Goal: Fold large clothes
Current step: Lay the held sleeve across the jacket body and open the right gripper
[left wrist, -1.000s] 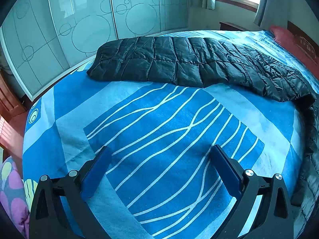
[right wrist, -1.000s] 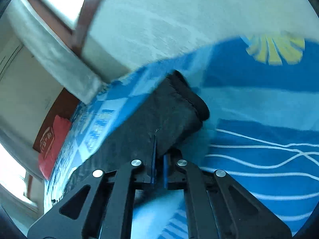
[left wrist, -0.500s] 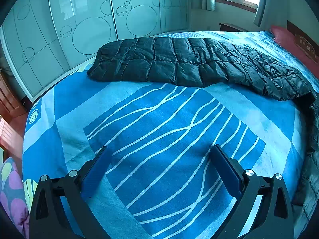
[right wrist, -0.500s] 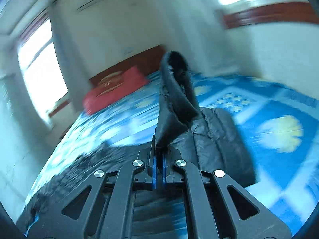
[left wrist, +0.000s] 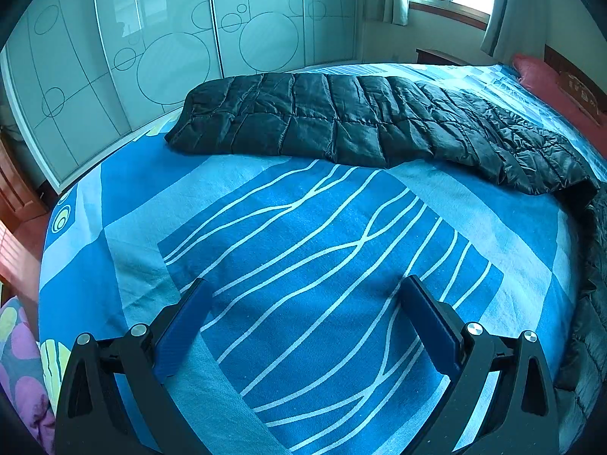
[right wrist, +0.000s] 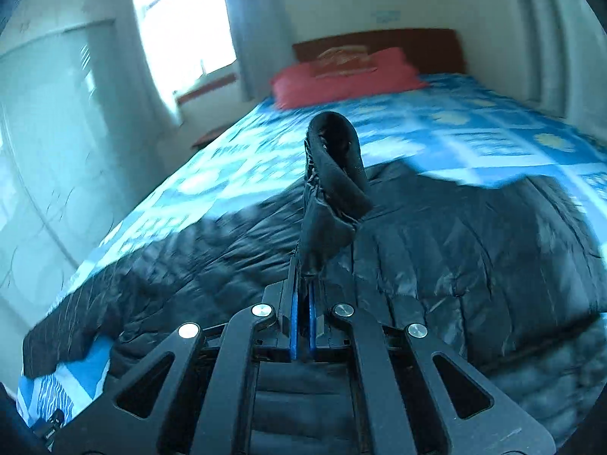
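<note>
Blue patterned bedspread filled the left wrist view; the left gripper hovered over it with jaws spread wide and nothing between them. A black quilted coat lay stretched across the far side of the bed, well apart from that gripper. In the right wrist view, the right gripper was clenched on a cuff-like end of the coat, raised above the garment's body spread below, with a red pillow by the headboard.
</note>
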